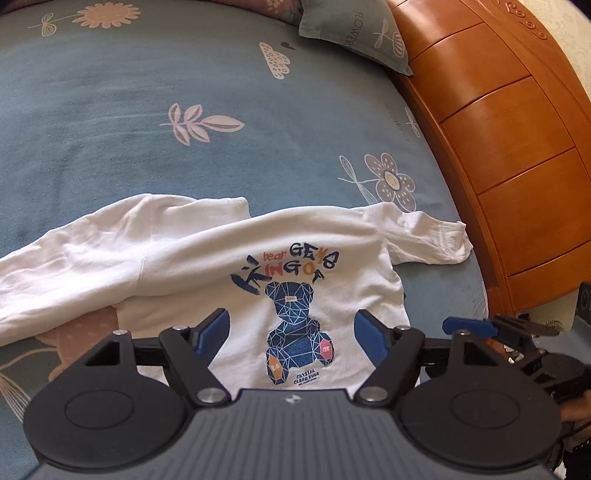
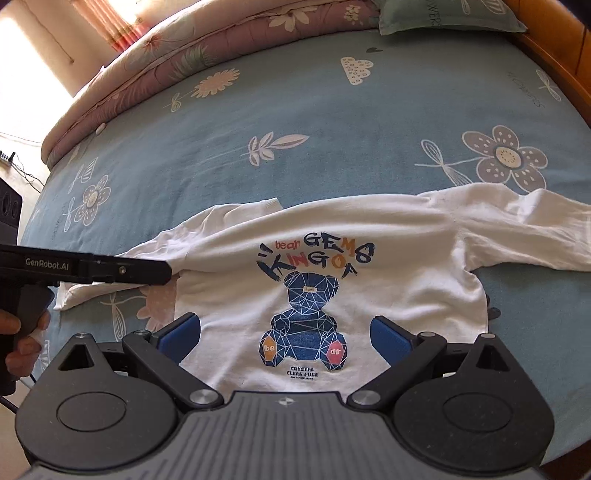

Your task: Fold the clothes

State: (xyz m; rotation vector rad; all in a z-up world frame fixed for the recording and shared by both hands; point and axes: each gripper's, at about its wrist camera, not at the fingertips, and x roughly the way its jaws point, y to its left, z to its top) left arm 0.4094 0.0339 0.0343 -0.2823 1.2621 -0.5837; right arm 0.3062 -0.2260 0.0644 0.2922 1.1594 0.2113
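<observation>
The white shirt (image 2: 325, 273) lies spread on the bed (image 2: 295, 129), print side up, with the bear print (image 2: 306, 325) as the handiest landmark. Little folding looks done. The body is flat and smooth around the bear print. In the right wrist view, the long sleeve (image 2: 517, 229) to the right of the print stretches straight out, while the sleeve on the print's left is bent back on itself, its cuff (image 2: 271, 204) lying above the print near the shoulder line. That may be a first fold or only how it fell; I cannot tell which. Both sleeves and the body probably have yet to be folded in.

The left hand-held gripper (image 1: 291, 332) hangs over the hem, its blue pads standing wide apart on either side of the bear print, with nothing between them and no cloth touched. The right hand-held gripper (image 2: 286, 332) sits the same way in its own view: released, pads well apart, framing the bear print's lower half from above, clear of the fabric. A pillow (image 1: 354, 33) and the wooden bed frame (image 1: 509, 147) lie well beyond the print.
</observation>
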